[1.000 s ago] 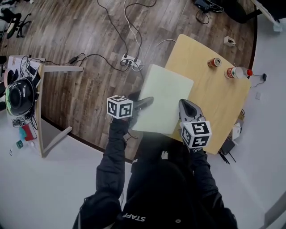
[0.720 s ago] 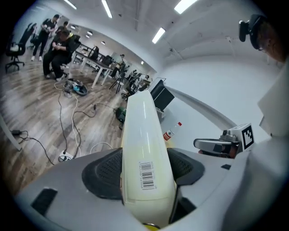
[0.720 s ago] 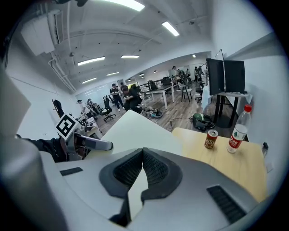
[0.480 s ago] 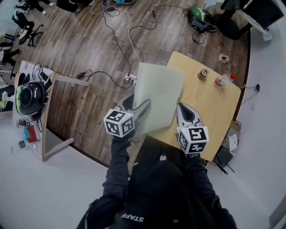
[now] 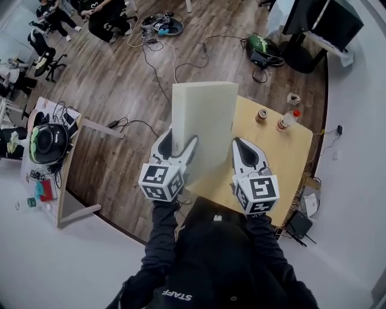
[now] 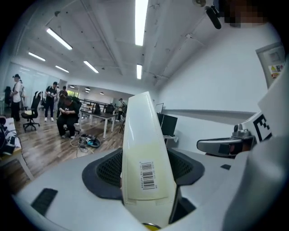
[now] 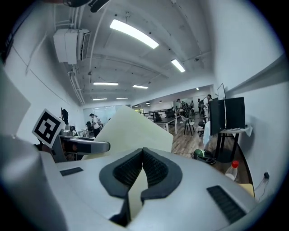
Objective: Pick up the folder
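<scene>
A pale cream folder [image 5: 202,124] is held upright in the air above the wooden table's [image 5: 277,151] near-left corner. My left gripper [image 5: 179,145] is shut on its thick spine, which fills the left gripper view with a barcode label facing me [image 6: 145,173]; the jaws stand wide around it. My right gripper [image 5: 240,145] holds the folder's right side. In the right gripper view its black pads [image 7: 156,169] meet over a thin cream edge [image 7: 133,191] and the folder's cover [image 7: 131,128] rises beyond. The right gripper [image 6: 226,145] also shows in the left gripper view.
A drinks can [image 5: 262,115] and a red-capped bottle [image 5: 286,119] stand at the table's far edge. A side desk [image 5: 66,163] with a black helmet [image 5: 47,142] is on the left. Cables [image 5: 158,66] cross the wooden floor, people [image 5: 108,18] sit beyond, and a dark monitor stand [image 5: 319,27] is far right.
Both grippers have risen together with the folder. It went from lying low over the table's corner to standing upright, clear of the table.
</scene>
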Motion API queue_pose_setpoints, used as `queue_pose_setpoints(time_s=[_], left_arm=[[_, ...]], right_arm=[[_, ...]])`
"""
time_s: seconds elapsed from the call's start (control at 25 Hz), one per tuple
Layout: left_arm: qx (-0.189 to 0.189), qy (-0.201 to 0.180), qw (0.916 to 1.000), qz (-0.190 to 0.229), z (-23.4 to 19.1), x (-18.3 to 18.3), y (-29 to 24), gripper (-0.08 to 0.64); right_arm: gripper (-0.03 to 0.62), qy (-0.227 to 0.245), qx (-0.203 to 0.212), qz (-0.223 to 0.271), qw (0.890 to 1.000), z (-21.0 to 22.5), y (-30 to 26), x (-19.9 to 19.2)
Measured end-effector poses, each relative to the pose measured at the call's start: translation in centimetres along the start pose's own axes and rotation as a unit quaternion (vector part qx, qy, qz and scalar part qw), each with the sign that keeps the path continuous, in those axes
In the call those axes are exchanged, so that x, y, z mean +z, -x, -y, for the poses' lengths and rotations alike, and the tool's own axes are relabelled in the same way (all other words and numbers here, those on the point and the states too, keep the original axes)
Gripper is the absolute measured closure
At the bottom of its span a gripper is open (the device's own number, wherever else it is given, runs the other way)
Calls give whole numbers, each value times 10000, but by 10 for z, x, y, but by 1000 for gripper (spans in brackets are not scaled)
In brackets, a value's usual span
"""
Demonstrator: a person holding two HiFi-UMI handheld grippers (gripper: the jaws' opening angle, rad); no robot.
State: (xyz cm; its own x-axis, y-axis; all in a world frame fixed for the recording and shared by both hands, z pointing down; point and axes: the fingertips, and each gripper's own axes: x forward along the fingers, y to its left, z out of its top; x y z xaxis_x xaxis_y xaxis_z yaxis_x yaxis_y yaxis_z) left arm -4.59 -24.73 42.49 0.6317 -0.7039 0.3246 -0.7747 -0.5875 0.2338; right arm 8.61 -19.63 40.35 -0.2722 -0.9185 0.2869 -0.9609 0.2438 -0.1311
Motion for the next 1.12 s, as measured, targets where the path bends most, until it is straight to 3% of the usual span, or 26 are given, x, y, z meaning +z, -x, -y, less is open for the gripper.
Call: queue_pose_setpoints(time_s=[0.16,0.4,0.76,1.12], left_arm=[[263,-340,9986,319,13,28,14,235],[519,-534,9946,726,25,57,32,235],[709,-746,9895,1013,36,78,49,236],[747,-817,9888,1002,40,78,51,236]], right_arm=[[569,144,-53,316,9994,-2,17,27],[569,419,-72,742,9963,-9,30,57],[569,540,-255,949,9937,-12,42,75],[569,570,-291,1002,9929,-9,46,76]])
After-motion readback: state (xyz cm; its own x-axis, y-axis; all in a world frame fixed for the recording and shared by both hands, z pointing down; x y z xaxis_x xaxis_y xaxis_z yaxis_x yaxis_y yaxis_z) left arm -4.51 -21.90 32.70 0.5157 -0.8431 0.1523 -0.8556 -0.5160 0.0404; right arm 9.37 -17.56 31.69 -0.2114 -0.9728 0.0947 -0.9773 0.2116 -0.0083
